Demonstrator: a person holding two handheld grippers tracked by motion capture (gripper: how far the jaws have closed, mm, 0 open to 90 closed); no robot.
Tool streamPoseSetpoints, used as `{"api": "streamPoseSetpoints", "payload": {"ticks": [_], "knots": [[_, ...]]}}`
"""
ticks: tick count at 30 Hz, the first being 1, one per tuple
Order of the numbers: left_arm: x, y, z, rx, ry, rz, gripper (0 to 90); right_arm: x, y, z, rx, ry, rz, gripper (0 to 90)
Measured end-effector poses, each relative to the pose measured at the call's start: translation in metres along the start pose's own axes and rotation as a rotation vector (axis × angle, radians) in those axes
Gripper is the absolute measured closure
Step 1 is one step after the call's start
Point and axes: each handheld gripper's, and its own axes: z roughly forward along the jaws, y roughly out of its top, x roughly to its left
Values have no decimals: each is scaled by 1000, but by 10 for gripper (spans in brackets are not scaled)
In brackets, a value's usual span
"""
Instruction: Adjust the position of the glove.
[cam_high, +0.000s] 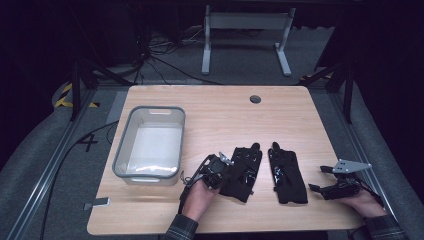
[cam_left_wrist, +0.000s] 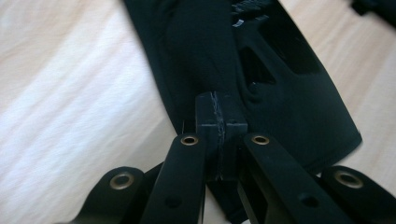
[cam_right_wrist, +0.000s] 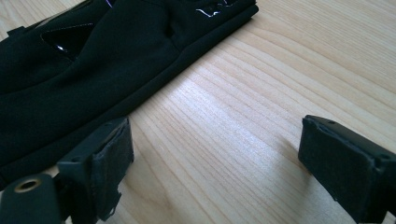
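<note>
My left gripper (cam_left_wrist: 218, 122) is clamped on the black fabric glove (cam_high: 243, 172) at 6 o'clock on the light wooden table (cam_high: 220, 112). My right gripper (cam_right_wrist: 215, 163) stands with jaws apart, at 3 o'clock of the second black glove (cam_high: 287, 172).

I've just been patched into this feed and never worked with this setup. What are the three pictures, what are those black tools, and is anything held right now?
There is no robot arm here: a person holds a two-jaw black tool in each hand. The high view looks down on a light wooden table; the other two pictures come from cameras riding on each tool, looking along its jaws.

On the table lie two black fabric gloves side by side, and a clear grey-rimmed plastic bin to the left.

The left gripper has its jaws pressed together over the edge of the left black glove, so it appears to pinch the fabric. The right gripper is open, jaws wide apart over bare wood, beside the right black glove without touching it.
</note>
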Motion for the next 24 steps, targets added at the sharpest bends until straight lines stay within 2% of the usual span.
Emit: {"api": "streamPoseSetpoints", "payload": {"ticks": [6, 12, 15, 20, 23, 24], "knots": [[-13, 3, 6, 3, -39, 40, 896, 0, 0, 0, 0, 0, 0, 106], [-21, 6, 10, 3, -73, 55, 895, 0, 0, 0, 0, 0, 0, 106], [-21, 6, 9, -2, -71, 53, 876, 0, 0, 0, -1, -1, -2, 106], [-18, 7, 4, -29, -56, 40, 776, 0, 1, 0, 4, 0, 2, 125], [-13, 7, 0, -55, -44, 32, 731, 0, 5, -2, 25, 20, -18, 216], [-13, 6, -1, -59, -41, 27, 710, 0, 7, -2, 34, 26, -11, 239]]}}
